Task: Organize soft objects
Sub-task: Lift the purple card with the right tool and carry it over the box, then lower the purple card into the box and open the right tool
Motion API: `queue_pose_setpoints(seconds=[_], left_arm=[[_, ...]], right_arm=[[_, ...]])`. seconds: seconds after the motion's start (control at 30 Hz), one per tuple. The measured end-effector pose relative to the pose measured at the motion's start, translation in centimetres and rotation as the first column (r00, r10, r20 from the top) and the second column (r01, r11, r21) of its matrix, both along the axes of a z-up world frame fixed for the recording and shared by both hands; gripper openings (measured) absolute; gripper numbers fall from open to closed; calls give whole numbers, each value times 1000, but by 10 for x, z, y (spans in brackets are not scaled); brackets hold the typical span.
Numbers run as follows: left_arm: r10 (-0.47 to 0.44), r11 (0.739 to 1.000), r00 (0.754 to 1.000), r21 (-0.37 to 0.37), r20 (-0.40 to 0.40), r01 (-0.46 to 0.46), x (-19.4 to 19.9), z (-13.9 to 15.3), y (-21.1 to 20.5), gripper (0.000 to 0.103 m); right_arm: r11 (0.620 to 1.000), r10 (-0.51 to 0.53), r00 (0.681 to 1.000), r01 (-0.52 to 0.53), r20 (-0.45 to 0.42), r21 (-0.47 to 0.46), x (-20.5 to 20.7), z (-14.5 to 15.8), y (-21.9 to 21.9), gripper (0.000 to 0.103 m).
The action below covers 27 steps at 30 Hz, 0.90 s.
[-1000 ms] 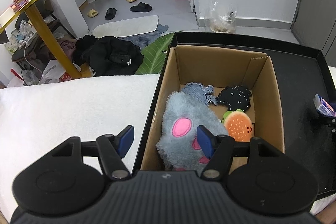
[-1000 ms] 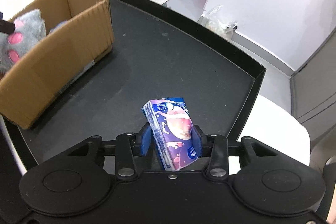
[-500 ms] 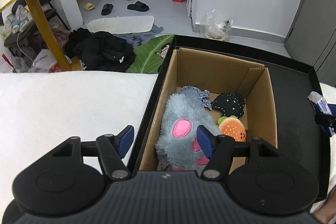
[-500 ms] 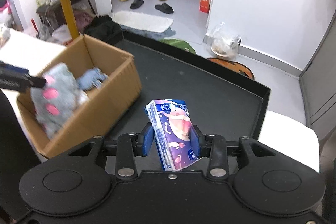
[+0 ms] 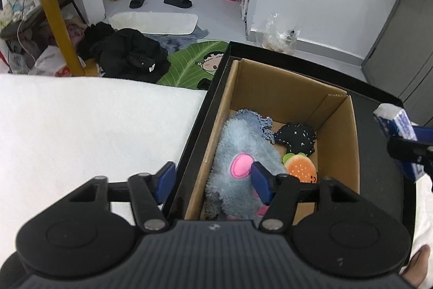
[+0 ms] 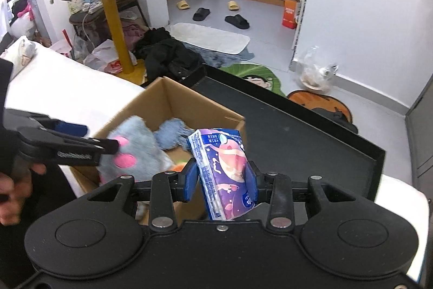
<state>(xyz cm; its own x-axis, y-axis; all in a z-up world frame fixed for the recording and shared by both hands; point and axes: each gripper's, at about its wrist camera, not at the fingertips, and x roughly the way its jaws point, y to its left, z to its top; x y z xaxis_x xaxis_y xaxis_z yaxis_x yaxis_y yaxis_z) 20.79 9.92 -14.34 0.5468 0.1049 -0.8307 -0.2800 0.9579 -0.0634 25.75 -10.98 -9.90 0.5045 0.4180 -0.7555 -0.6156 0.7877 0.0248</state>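
A cardboard box (image 5: 281,88) stands on a black tray (image 5: 379,180). Inside lie a fluffy grey-blue plush with pink pads (image 5: 243,164), a blue fringed cloth (image 5: 254,121), a black star-print pouch (image 5: 297,137) and a burger plush (image 5: 300,167). My left gripper (image 5: 212,182) is open and empty, held above the box's near left edge. My right gripper (image 6: 220,182) is shut on a purple tissue pack (image 6: 224,169), held in the air beside the box (image 6: 173,104); the pack also shows at the right of the left wrist view (image 5: 397,126).
A white padded surface (image 5: 81,121) lies left of the tray. Beyond are the floor with black clothes (image 5: 127,53), a green leaf mat (image 5: 194,64), slippers and a yellow table leg (image 5: 56,23). The tray's raised rim (image 6: 379,153) bounds the right side.
My right gripper has lifted the tissue pack off the tray and carried it left toward the box. My left gripper has risen and drawn back slightly, still open.
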Motion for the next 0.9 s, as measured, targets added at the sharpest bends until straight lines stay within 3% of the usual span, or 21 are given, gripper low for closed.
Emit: queue_pose_setpoints(seconds=[0.17,0.63,0.77,0.9], left_arm=[[4,999,1000,-51,9,-3,0,-2,10,50],[13,993,999,-119,46,-8,-8,-5,24,10],[3,992,998,-124,57,5,-10,-4,26,9],[16,993,998,-117,67,-8,-12,-3,26,9]], right_arm=[[1000,15,1000,-15,-11,-4,-2,4,20,37],[999,-5,998,2,-69,-38,-19,-10,56,40],[999,-5,997,2,-75,-52,-25,-11,63,52],[999,-45,996,43,-80,-26,-27,-2,49,52]])
